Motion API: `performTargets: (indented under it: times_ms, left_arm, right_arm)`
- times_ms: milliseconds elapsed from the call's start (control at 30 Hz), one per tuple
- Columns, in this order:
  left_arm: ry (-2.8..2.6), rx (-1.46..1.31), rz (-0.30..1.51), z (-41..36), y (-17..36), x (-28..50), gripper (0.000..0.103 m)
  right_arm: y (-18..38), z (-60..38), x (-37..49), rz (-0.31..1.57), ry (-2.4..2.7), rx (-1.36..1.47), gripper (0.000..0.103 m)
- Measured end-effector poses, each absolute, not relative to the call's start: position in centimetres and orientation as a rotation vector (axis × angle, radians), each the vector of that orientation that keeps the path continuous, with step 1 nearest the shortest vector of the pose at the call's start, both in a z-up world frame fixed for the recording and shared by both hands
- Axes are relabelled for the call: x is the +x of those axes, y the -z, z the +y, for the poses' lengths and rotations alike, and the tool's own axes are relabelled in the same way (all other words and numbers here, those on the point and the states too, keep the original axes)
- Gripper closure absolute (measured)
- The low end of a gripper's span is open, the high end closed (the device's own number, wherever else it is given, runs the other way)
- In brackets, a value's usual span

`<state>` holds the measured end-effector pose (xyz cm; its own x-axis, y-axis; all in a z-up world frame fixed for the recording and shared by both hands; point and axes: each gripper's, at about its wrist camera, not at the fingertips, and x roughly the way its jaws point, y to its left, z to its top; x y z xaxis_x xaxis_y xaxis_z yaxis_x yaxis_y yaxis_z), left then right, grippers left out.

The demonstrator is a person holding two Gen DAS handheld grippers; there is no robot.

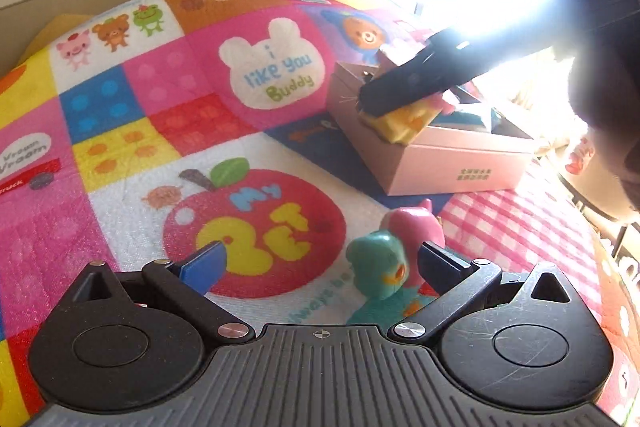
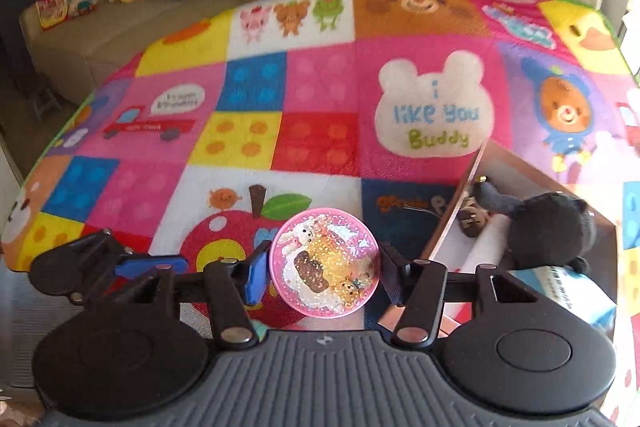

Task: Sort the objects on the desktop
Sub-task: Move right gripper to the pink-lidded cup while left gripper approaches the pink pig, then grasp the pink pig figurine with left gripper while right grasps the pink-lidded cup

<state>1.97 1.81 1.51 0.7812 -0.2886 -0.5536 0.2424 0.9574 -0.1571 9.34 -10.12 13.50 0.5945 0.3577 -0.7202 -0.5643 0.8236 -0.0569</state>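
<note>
The right hand-held gripper (image 2: pixel 324 269) is clenched on a round pink disc (image 2: pixel 324 263) with glittery cartoon animals on its face, gripping it by opposite edges so the picture side faces the camera. It hangs above the play mat (image 2: pixel 320 99), just beside the open pink box (image 2: pixel 472 187), which already holds a dark plush toy (image 2: pixel 552 227) and some white packaging; my guess is the disc is headed there, since the box seems to be the sorting bin. In the left wrist view, that same box (image 1: pixel 460 163) carries a small green printed label too blurred to read, and a yellow block (image 1: pixel 404 123) sits at its near rim under the other gripper's arm.

The left hand-held gripper (image 1: pixel 320 263) is released, its fingers spread wide with a green and pink toy figure (image 1: pixel 384 263) just inside the right finger (untouched, as far as I can tell), likely the next pick.

Readable on the mat: "i like you Buddy" on the white bear (image 2: pixel 436 111), "My" on the apple (image 1: pixel 256 231), and "Vroom Vroom" by the truck (image 1: pixel 28 155).
</note>
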Motion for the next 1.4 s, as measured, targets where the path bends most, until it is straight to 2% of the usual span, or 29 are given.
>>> performTargets:
  times_ms: [133, 400, 533, 567, 633, 867, 933, 1000, 1133, 1400]
  left_arm:
    - [0.305, -0.050, 0.615, 0.2, -1.7, 1.8, 0.000]
    - [0.316, 0.032, 0.652, -2.8, -1.1, 1.2, 0.000]
    - [0.219, 0.079, 0.664, -2.9, -0.8, 1.7, 0.000]
    - [0.198, 0.082, 0.671, -2.9, -0.8, 1.9, 0.000]
    - [0.168, 0.090, 0.680, -2.6, -0.8, 2.0, 0.000]
    - [-0.031, 0.182, 0.665, 0.1, -1.3, 2.7, 0.000]
    - [-0.078, 0.171, 0.671, 1.2, -1.4, 3.0, 0.000]
    - [-0.044, 0.131, 0.675, 1.9, -1.7, 2.8, 0.000]
    - [0.182, 0.071, 0.671, 1.0, -2.0, 1.9, 0.000]
    - [0.262, 0.171, 0.644, -3.6, -0.7, 4.1, 0.000]
  right_arm:
    - [-14.9, -15.2, 6.0, 0.693, -0.486, -0.203, 0.048]
    - [-7.9, -21.3, 1.5, 0.783, -0.297, -0.123, 0.048]
    - [-6.1, -22.5, 0.7, 0.783, -0.297, -0.035, 0.046]
    - [-5.9, -22.6, 0.5, 0.766, -0.291, -0.025, 0.043]
    - [-5.5, -22.7, 0.0, 0.727, -0.261, -0.024, 0.019]
    - [-3.6, -21.7, -3.1, 0.635, -0.266, -0.062, 0.014]
    - [-3.2, -21.7, -3.9, 0.608, -0.263, -0.082, 0.003]
    - [-3.0, -22.1, -4.1, 0.611, -0.259, -0.059, 0.001]
    - [-2.4, -22.8, -3.4, 0.638, -0.234, -0.002, 0.000]
    - [-1.6, -21.9, -3.7, 0.609, -0.210, -0.061, 0.000]
